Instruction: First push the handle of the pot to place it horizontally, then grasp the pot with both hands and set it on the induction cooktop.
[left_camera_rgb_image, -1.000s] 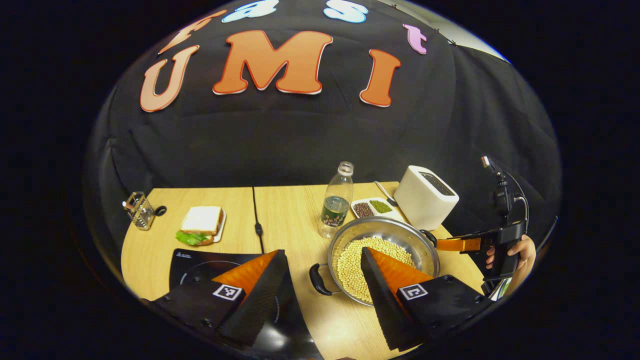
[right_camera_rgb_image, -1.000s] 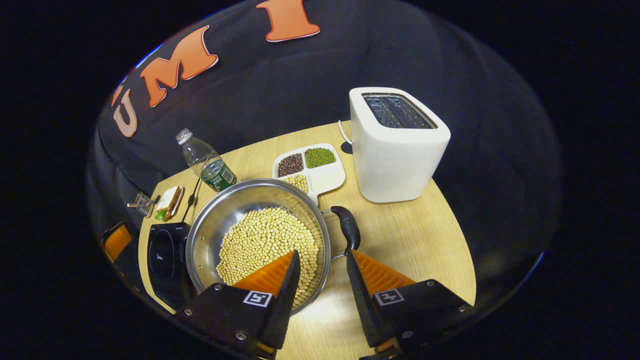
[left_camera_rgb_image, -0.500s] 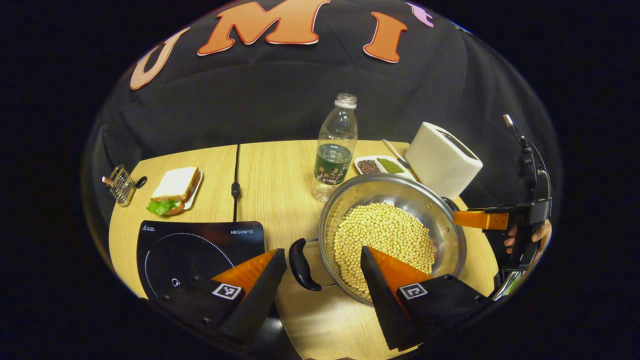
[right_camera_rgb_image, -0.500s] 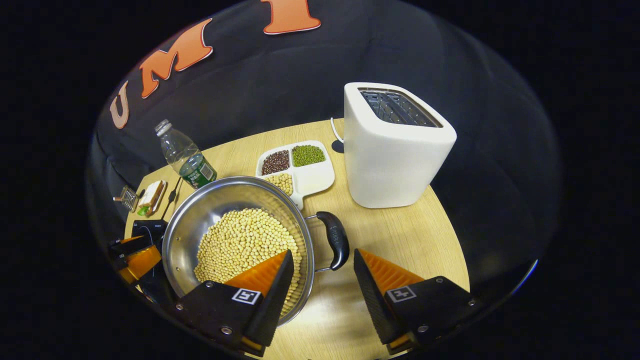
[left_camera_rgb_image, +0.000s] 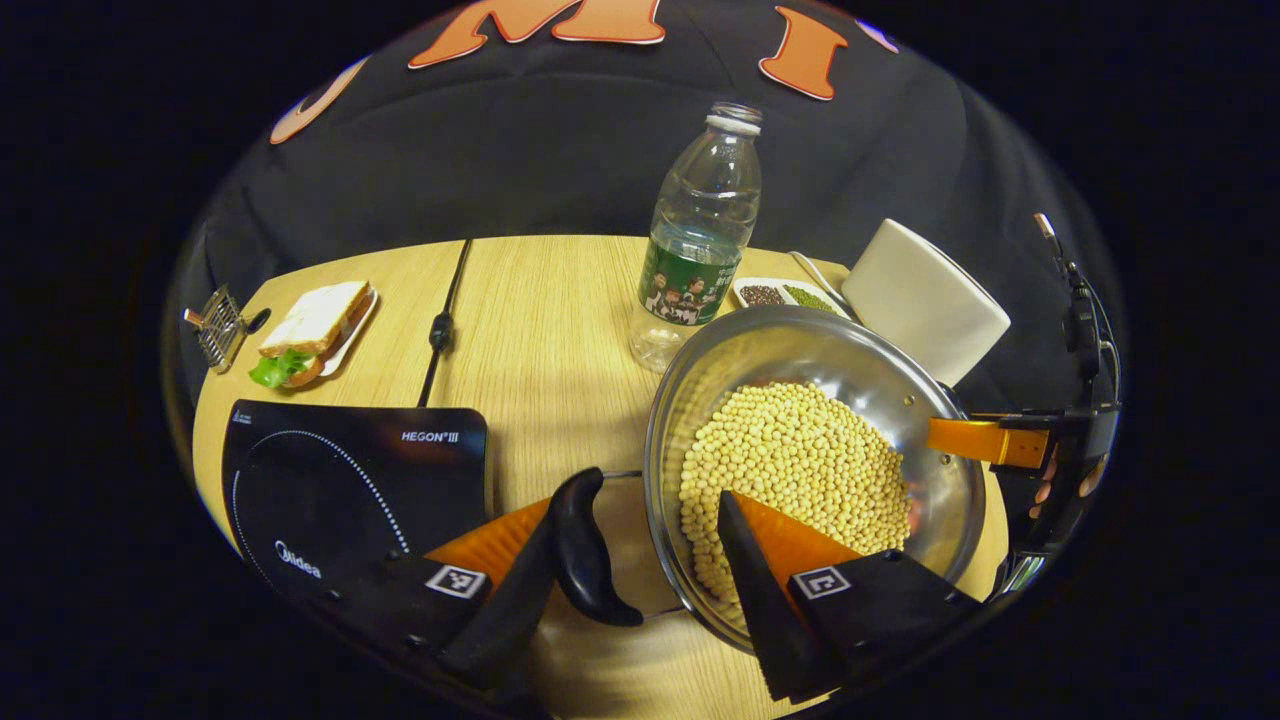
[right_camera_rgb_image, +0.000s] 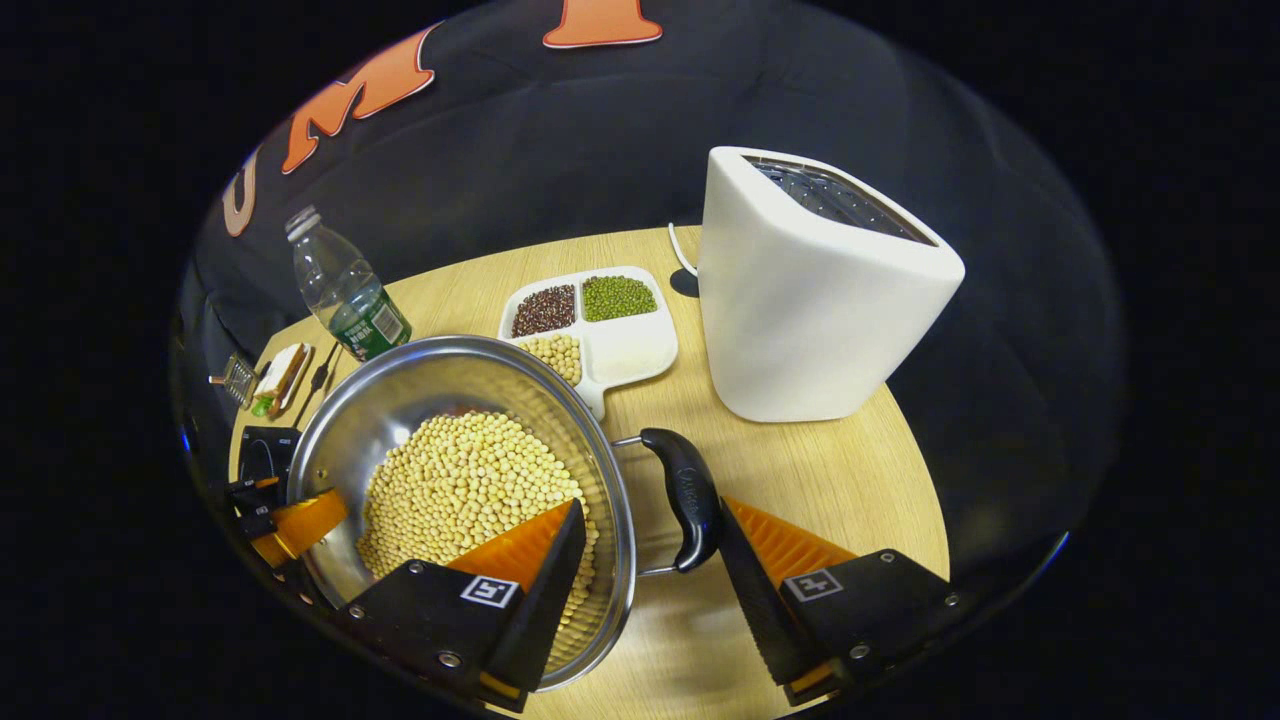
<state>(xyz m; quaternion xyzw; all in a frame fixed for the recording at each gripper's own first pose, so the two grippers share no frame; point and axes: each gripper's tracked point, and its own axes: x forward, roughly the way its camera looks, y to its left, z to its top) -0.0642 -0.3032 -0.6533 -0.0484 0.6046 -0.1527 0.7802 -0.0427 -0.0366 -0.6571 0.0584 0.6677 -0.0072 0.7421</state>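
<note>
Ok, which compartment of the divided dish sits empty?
The large one on the divided dish, nearest the toaster: its white floor is bare. The other three hold dark red beans, green beans and pale soybeans.

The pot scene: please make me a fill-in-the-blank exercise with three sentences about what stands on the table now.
1. The pot is filled with pale ____.
2. The appliance standing beyond the pot's right handle is a white ____.
3. In the left gripper view, the plate beside the induction cooktop holds a ____.

Missing words: beans; toaster; sandwich
</note>
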